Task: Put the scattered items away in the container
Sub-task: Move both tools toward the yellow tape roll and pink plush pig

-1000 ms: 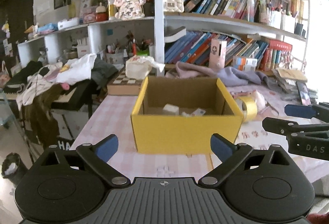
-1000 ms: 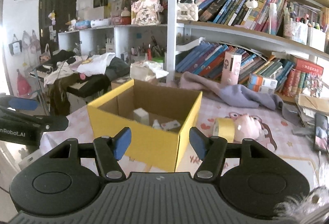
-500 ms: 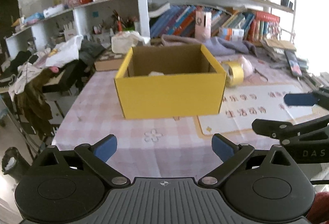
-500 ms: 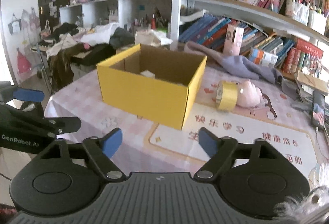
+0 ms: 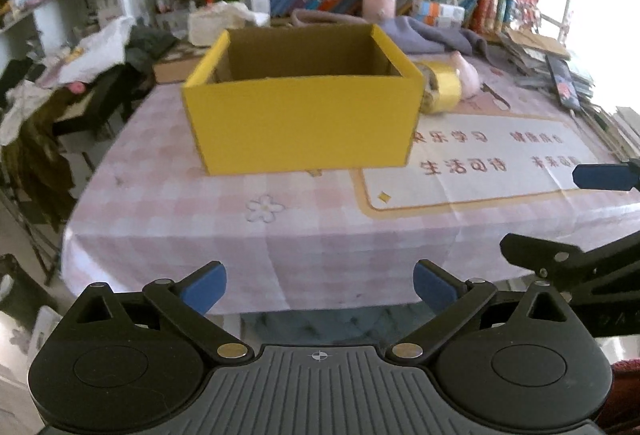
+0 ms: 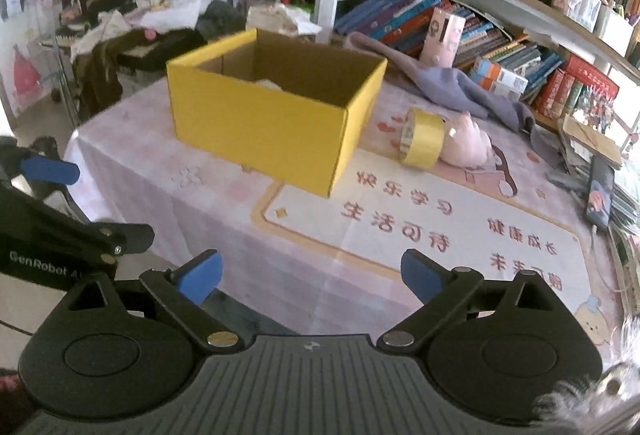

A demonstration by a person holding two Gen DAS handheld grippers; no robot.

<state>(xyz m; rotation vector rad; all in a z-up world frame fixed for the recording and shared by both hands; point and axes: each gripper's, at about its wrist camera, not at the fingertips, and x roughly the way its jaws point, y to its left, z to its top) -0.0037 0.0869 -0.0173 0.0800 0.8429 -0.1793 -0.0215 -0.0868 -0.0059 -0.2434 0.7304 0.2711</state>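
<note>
A yellow cardboard box (image 5: 304, 123) (image 6: 264, 127) stands open-topped on the pink checked tablecloth; something pale lies inside it, mostly hidden by the wall. To its right a yellow tape roll (image 6: 424, 143) (image 5: 440, 91) leans against a pink plush toy (image 6: 468, 145). My left gripper (image 5: 320, 287) hangs open and empty over the table's near edge. My right gripper (image 6: 312, 275) is also well short of the box, its jaws still opening with nothing between them. Each gripper shows at the side of the other's view.
A printed mat (image 6: 432, 227) covers the table's right part. A purple cloth (image 6: 452, 87) lies behind the tape. Book-filled shelves (image 6: 500, 15) run along the back. Clothes are piled on furniture (image 5: 80, 75) to the left. Stacked papers and a phone (image 6: 600, 191) sit at the right edge.
Both grippers have drawn back from the box, sunk and tipped downward, so the box now looks smaller and farther off. The right gripper's jaws have spread wider.
</note>
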